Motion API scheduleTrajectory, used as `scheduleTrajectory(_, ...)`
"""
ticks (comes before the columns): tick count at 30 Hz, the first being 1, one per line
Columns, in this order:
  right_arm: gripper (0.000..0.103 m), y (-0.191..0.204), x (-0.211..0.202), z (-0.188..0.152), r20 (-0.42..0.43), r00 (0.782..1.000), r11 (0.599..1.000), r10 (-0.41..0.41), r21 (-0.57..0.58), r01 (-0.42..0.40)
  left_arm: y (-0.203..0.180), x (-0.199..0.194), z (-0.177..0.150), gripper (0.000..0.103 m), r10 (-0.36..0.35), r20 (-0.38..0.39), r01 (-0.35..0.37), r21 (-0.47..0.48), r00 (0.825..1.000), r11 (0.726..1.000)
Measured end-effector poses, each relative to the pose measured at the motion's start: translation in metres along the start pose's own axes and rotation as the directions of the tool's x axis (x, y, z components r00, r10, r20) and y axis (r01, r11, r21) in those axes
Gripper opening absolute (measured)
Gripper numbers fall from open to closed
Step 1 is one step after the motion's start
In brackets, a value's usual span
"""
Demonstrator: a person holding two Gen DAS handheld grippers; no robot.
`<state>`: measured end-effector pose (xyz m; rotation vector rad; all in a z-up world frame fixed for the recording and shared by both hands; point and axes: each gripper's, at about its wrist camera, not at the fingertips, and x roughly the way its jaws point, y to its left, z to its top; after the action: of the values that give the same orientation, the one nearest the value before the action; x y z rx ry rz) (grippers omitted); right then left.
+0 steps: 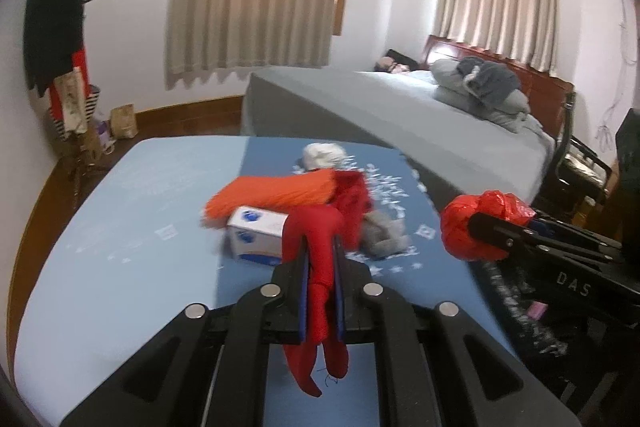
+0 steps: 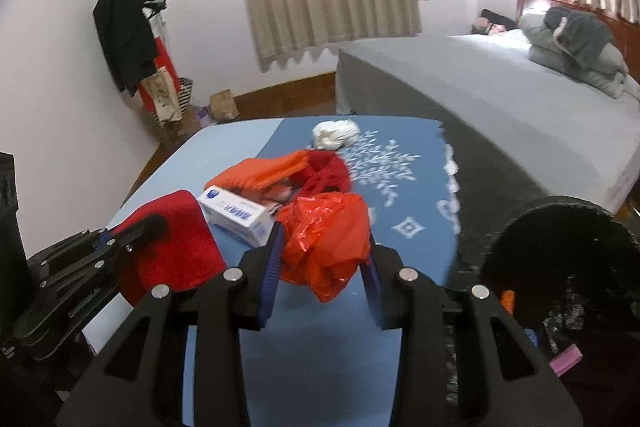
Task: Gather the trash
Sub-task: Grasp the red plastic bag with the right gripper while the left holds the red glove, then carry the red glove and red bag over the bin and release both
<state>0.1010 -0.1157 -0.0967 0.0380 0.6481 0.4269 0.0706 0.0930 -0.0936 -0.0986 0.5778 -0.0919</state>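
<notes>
My left gripper (image 1: 320, 247) is shut on a red cloth (image 1: 310, 227), which hangs down through the jaws over the blue table cloth (image 1: 120, 227). My right gripper (image 2: 325, 251) is shut on a crumpled red plastic bag (image 2: 320, 223), held above the table. Each gripper shows in the other's view: the right gripper (image 1: 486, 227) with the bag (image 1: 460, 223) at the right, the left gripper (image 2: 148, 227) with the cloth (image 2: 172, 239) at the left. An orange knit piece (image 1: 272, 195), a white box (image 1: 256, 233), a white wad (image 1: 324, 155) and a grey lump (image 1: 384, 235) lie on the table.
A black bin (image 2: 560, 267) with an open mouth stands at the table's right edge, low in the right wrist view. Behind the table is a grey bed (image 1: 400, 115) with pillows. A coat stand (image 1: 60, 47) with bags under it fills the left corner.
</notes>
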Motion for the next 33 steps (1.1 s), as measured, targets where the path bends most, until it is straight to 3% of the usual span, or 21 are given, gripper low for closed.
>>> scheduleTrajectory(12, 0.035, -0.064, -0.042, -0.004, 0.051, 0.989, 0.987, -0.139, 0.083, 0.135, -0.070, 0.007, 0.015, 0.010, -0.150, 0.011, 0.149, 0.075, 0.989, 0.986)
scheduleTrajectory(22, 0.035, -0.130, -0.082, -0.022, 0.061, 0.956, 0.946, -0.288, 0.176, 0.274, -0.148, 0.022, 0.027, 0.010, -0.304, 0.010, 0.298, 0.164, 0.953, 0.940)
scheduleTrajectory(33, 0.035, -0.188, -0.116, -0.042, 0.057, 0.911, 0.889, -0.409, 0.249, 0.384, -0.208, 0.040, 0.028, 0.010, -0.422, -0.035, 0.420, 0.204, 0.906, 0.885)
